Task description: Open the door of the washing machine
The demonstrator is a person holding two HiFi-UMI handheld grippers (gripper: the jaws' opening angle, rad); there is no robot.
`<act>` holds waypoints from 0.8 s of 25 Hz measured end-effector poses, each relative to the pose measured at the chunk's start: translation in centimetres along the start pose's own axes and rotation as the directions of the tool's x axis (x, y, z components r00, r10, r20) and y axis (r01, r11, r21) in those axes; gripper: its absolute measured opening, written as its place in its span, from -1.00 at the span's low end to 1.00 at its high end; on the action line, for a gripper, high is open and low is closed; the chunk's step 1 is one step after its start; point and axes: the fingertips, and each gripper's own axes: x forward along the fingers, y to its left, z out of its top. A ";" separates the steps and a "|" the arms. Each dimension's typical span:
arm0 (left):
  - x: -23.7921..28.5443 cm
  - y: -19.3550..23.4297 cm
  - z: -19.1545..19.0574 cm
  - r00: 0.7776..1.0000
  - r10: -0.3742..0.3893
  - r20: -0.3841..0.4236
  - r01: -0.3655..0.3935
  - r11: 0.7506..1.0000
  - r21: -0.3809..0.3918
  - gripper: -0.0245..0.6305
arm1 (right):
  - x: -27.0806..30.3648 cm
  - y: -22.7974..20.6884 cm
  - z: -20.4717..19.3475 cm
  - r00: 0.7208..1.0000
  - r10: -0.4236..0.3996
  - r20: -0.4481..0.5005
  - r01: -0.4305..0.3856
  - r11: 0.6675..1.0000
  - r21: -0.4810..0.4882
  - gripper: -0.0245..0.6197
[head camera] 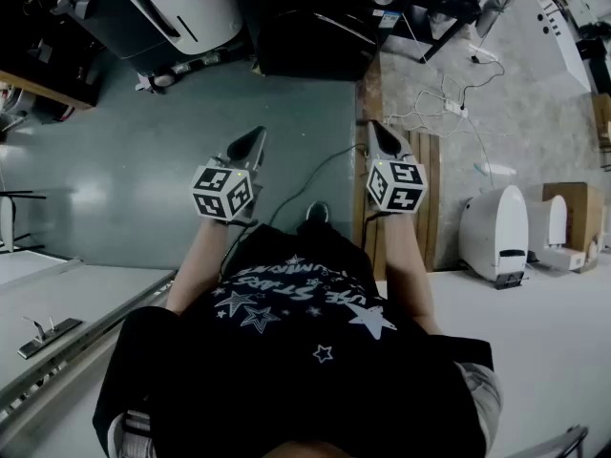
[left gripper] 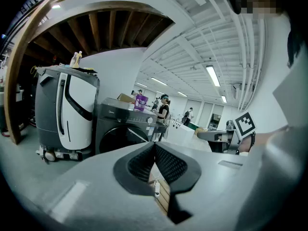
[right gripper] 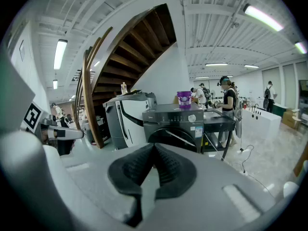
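The dark grey front-loading washing machine (head camera: 315, 27) stands some way ahead across the floor, its round door (right gripper: 173, 137) closed. It also shows in the left gripper view (left gripper: 122, 129). I hold both grippers in front of my body, well short of the machine and pointing toward it. In each gripper view the pads meet at the tips with nothing between them, so the left gripper (head camera: 256, 139) (left gripper: 155, 144) and the right gripper (head camera: 375, 127) (right gripper: 154, 146) are both shut and empty.
A white-and-grey appliance (head camera: 172, 8) stands just left of the washer. A purple container (right gripper: 184, 99) sits on the washer's top. A person (right gripper: 228, 105) stands at a dark table on its right. Loose cables (head camera: 449, 113) lie on the floor, with white units (head camera: 496, 232) at the right.
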 end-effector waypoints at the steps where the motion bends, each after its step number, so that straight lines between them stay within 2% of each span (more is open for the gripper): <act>1: -0.3 0.1 -0.2 1.000 0.000 -0.001 0.000 1.000 -0.001 -0.89 | 0.0 0.4 0.0 1.000 0.002 0.003 -0.002 1.000 -0.002 -0.91; 14: -2.7 2.4 -0.4 1.000 0.026 0.010 -0.025 0.999 -0.023 -0.89 | 0.8 3.3 -0.3 1.000 0.020 -0.019 -0.020 1.000 -0.006 -0.91; 20: -2.1 2.5 -0.2 1.000 0.005 0.007 -0.005 1.000 -0.007 -0.89 | 0.9 3.1 0.5 0.999 -0.010 0.054 0.007 0.999 0.052 -0.91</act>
